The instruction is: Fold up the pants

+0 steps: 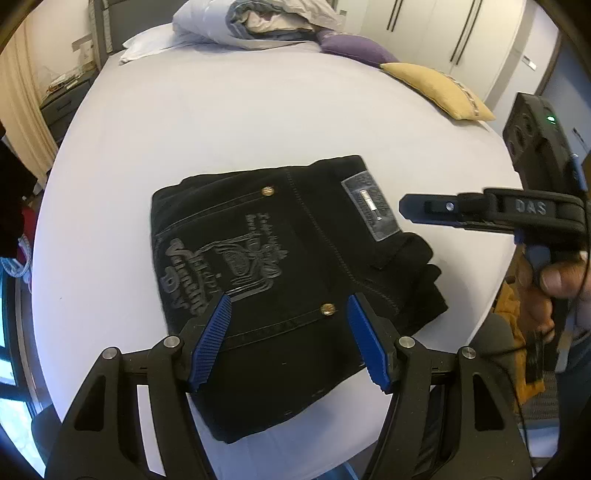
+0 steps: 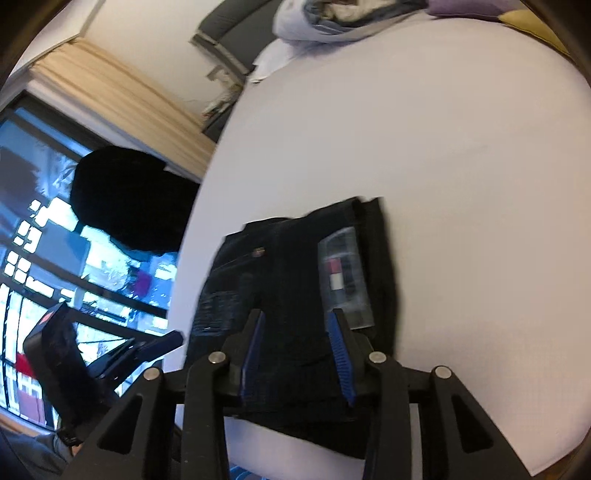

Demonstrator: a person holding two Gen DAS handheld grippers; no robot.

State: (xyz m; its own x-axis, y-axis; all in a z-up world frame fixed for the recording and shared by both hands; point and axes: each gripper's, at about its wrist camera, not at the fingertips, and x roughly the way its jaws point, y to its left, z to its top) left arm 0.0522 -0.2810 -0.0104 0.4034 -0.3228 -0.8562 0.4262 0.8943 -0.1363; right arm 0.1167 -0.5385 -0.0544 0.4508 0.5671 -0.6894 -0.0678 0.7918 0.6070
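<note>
The black pants (image 1: 291,273) lie folded into a compact rectangle on the pale sheet of the bed (image 1: 240,122), near the edge closest to me. The back faces up: I can see a pocket with grey embroidered lettering and a figure stitched on it, two brass rivets, lines of pale topstitching, and a grey patch (image 1: 371,205) at the waistband with a small red, white and dark flag on it. Along the right side of the pile the folded layers show as stacked black edges, slightly stepped.

My left gripper (image 1: 290,338) hovers over the near part of the pants with its blue ribbed pads spread wide apart and nothing between them. My right gripper (image 2: 297,354) is over the waistband end, its pads also parted with a clear gap, the dark cloth showing beneath them; I can't tell whether the tips touch the fabric. From the left wrist view the right gripper comes in from the side, level with the patch.

At the far end of the bed are a bundled duvet (image 1: 255,20), a purple pillow (image 1: 354,48) and a yellow pillow (image 1: 439,90)
</note>
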